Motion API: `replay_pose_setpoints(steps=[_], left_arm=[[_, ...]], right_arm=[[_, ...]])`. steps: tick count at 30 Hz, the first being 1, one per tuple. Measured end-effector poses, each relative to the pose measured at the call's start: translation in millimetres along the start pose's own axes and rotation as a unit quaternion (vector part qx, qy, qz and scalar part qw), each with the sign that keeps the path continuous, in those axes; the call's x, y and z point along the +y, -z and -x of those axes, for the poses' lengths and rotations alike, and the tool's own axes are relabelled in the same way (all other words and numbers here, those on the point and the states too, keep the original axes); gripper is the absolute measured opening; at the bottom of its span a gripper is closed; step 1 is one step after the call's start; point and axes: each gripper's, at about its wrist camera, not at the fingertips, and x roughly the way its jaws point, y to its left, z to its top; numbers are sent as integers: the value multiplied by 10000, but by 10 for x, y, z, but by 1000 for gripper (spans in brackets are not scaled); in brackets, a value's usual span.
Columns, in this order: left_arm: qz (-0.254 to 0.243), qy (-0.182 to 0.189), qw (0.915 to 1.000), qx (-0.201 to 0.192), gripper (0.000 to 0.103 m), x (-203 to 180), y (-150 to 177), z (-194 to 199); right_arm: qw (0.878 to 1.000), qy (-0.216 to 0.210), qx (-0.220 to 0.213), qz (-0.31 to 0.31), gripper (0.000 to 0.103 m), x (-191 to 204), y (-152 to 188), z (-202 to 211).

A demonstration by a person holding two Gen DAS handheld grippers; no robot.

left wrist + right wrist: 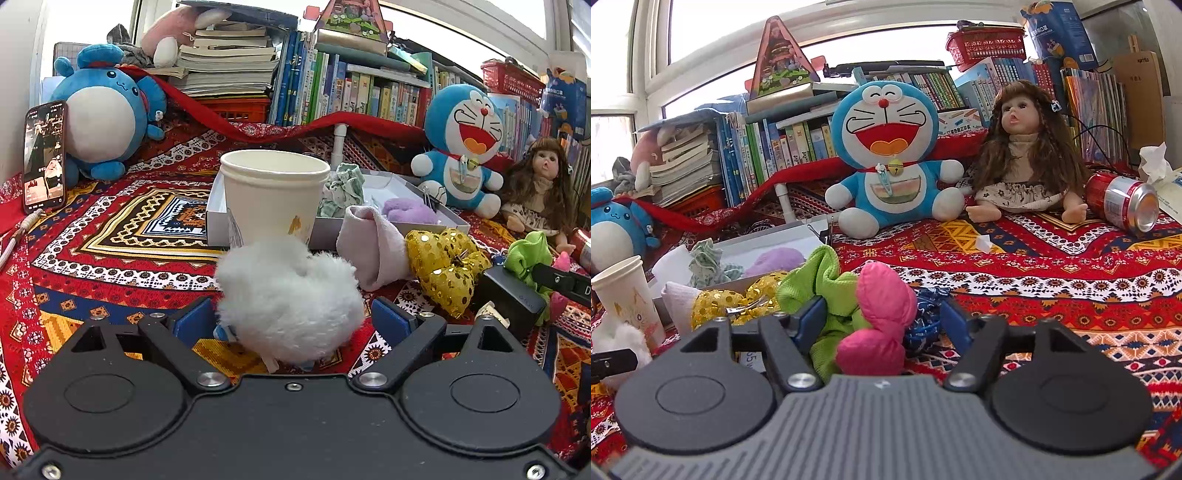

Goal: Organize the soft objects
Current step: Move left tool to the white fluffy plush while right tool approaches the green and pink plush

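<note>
Legible markings are few.

- Black bar, right edge of the left wrist view: a white capital "D" is showing; the frame edge is cutting off the rest.
- Pale panel, lower left of the right wrist view: grey print is reading approximately "65 w".
- Cardboard box: a small dark word is appearing near the top, too small to spell out.
- Blue carton: white Chinese characters are showing, too small to read.
- Book spines, phone screen and red can: print is showing on each, but none is resolving.
</note>
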Motion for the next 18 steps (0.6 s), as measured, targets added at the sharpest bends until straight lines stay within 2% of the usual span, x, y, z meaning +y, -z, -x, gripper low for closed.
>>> replay_pose_setpoints(steps=[8, 18], left_arm=[[-53, -68, 10000, 32, 91, -11, 19, -45], [8, -36, 9999, 122, 73, -10, 28, -72]], right_arm=[[9999, -32, -19, -94, 69, -21, 13, 11], [10000, -55, 9, -52, 56, -1, 22, 1]])
